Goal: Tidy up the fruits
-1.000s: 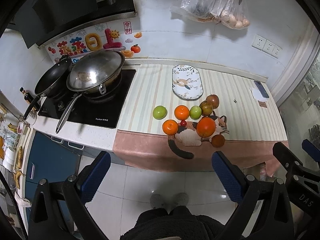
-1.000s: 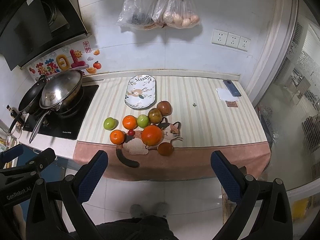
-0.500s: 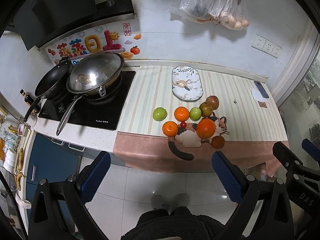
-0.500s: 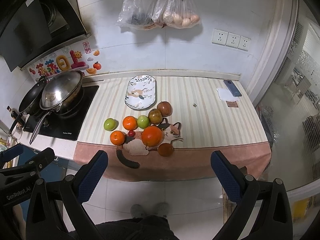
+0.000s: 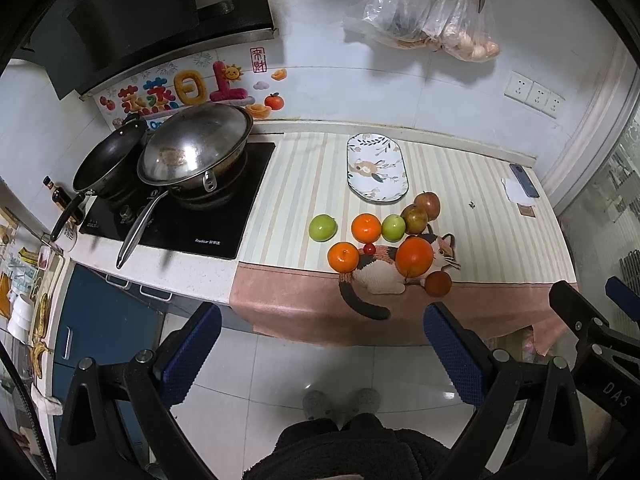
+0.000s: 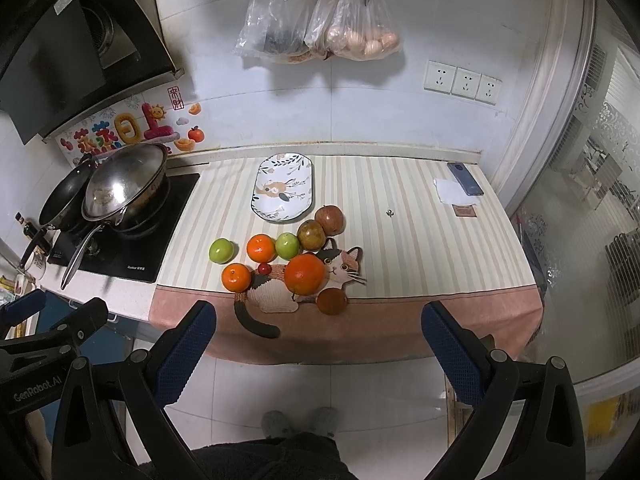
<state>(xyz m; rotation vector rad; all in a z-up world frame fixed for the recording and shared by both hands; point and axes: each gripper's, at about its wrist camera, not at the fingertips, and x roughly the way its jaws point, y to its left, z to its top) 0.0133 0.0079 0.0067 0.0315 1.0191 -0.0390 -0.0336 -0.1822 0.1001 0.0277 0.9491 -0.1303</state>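
Several fruits lie in a cluster on the striped counter cloth: a large orange [image 5: 414, 256] [image 6: 305, 273], two smaller oranges [image 5: 343, 257] [image 6: 261, 247], two green apples [image 5: 322, 227] [image 6: 221, 251], two reddish apples [image 5: 427, 205] [image 6: 329, 219], a small dark orange fruit [image 5: 438, 283] [image 6: 332, 301] and a tiny red one [image 6: 263, 268]. An oval patterned plate [image 5: 377, 168] [image 6: 282, 187] sits empty behind them. My left gripper [image 5: 320, 350] and right gripper [image 6: 320, 350] both hang open above the floor, well short of the counter, holding nothing.
A cat-shaped mat [image 6: 280, 290] lies under some fruit. A stove with a lidded wok [image 5: 196, 148] and a black pan [image 5: 108, 156] is at the left. A phone [image 6: 465, 178] and paper lie at the far right. Bags [image 6: 320, 32] hang on the wall. Feet [image 5: 340, 402] stand on the floor tiles.
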